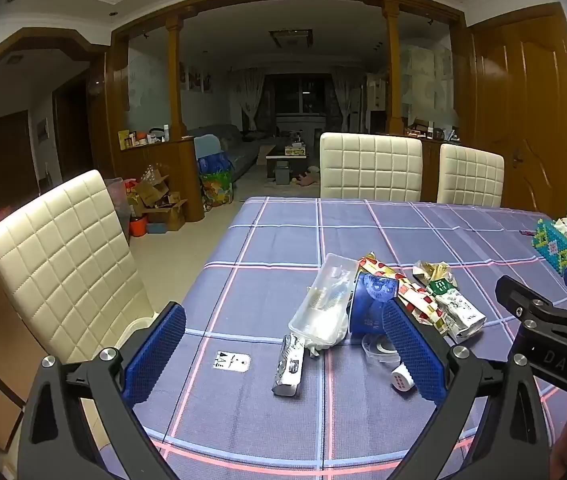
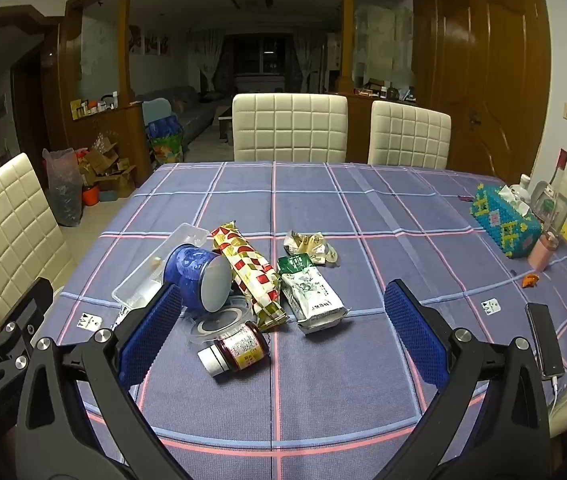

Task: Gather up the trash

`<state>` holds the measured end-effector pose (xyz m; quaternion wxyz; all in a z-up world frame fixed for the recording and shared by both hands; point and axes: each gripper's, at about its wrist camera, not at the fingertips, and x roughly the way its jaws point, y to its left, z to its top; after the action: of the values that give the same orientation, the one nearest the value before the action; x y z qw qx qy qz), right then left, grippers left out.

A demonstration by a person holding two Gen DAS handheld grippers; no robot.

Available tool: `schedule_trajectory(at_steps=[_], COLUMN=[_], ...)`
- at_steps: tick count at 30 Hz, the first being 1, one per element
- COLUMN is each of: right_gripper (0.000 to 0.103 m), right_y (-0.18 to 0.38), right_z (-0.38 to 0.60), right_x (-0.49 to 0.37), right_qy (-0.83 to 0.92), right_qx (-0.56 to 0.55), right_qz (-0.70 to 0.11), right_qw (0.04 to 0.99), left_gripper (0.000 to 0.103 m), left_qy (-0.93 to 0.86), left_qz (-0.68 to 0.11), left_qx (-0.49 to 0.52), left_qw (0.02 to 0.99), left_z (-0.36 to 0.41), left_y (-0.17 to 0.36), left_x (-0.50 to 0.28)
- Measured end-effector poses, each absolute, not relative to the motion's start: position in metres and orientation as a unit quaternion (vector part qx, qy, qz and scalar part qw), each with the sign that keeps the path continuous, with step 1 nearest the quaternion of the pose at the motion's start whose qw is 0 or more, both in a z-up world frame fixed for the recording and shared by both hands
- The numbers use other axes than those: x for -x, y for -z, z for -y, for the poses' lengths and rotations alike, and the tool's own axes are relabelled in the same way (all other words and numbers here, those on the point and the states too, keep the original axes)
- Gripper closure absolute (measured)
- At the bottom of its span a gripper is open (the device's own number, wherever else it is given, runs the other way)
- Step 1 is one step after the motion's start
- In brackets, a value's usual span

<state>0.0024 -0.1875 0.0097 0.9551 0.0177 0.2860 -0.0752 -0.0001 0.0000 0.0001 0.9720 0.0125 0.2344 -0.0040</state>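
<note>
A heap of trash lies on the blue plaid tablecloth (image 2: pixel 363 208): a blue round tin (image 2: pixel 197 276) on its side, a clear plastic tray (image 2: pixel 155 276), a red-gold checked wrapper (image 2: pixel 251 268), a green-white packet (image 2: pixel 311 292), a crumpled wrapper (image 2: pixel 309 246), a clear lid (image 2: pixel 219 322) and a small dark jar (image 2: pixel 239 346) on its side. In the left wrist view I see the tin (image 1: pixel 371 300), the tray (image 1: pixel 325 300) and a silver tube wrapper (image 1: pixel 289 364). My left gripper (image 1: pixel 283 352) is open and empty, near the heap. My right gripper (image 2: pixel 279 332) is open and empty, with the jar between its fingers.
Cream padded chairs stand at the far side (image 2: pixel 289 128) and the left (image 1: pixel 67 260). A beaded tissue box (image 2: pixel 505 224), a pink cup (image 2: pixel 543 252) and a phone on a cable (image 2: pixel 545 340) lie along the table's right edge. Boxes and bags sit on the floor at left (image 2: pixel 99 172).
</note>
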Motion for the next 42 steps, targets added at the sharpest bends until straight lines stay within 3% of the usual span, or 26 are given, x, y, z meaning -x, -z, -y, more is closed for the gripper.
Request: schedule_trajectory(at_steps=[42], right_gripper=[0.003], right_y=[-0.0088], right_z=[0.1891], right_x=[-0.0025], right_qy=[0.074], right_qx=[-0.019], right_qz=[-0.290], right_qw=[0.954], left_gripper=[0.006], left_qy=[0.002], left_qz=[-0.240], left_qx=[-0.014], left_qw=[0.971], left_z=[0.0015], left_y=[0.0050], left_x=[-0.0004])
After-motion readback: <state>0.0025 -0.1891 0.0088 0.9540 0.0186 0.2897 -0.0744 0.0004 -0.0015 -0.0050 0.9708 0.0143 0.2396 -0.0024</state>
